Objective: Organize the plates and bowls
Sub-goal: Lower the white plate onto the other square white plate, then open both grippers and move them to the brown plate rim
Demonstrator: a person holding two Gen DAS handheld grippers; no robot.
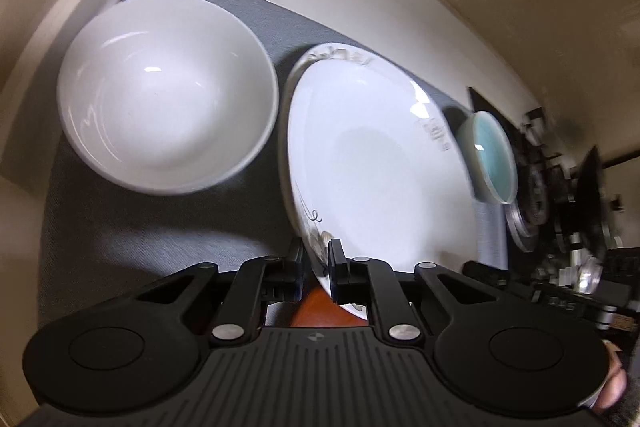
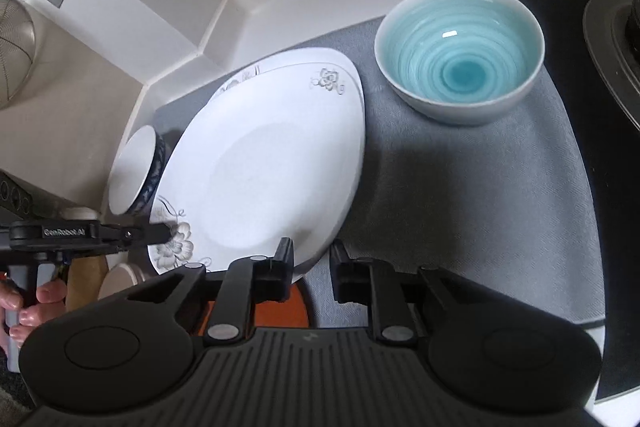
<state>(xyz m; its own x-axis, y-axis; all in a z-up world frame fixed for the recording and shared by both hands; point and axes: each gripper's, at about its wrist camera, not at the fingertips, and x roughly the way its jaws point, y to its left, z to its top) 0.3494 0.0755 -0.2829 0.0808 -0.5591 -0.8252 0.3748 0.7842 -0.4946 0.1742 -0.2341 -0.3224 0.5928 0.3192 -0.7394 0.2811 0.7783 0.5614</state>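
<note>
- Left tool [image 1: 318, 267] clamped on near rim of white floral ceramic plate [image 1: 372, 163], tilted up.
- Right tool [image 2: 310, 263] released, straddling plate's near-right rim w/o gripping.
- Turquoise glazed bowl [image 2: 460, 59] far right on grey mat [image 2: 460, 195].

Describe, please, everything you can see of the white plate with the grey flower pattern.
The white plate looks like glazed ceramic, squarish with rounded corners, with grey flower prints at its corners and a shallow round well. It is tilted, raised above the grey mat, and overlaps a second similar plate behind it. The left gripper is shut on its near rim; the right gripper does not grip it.
</note>
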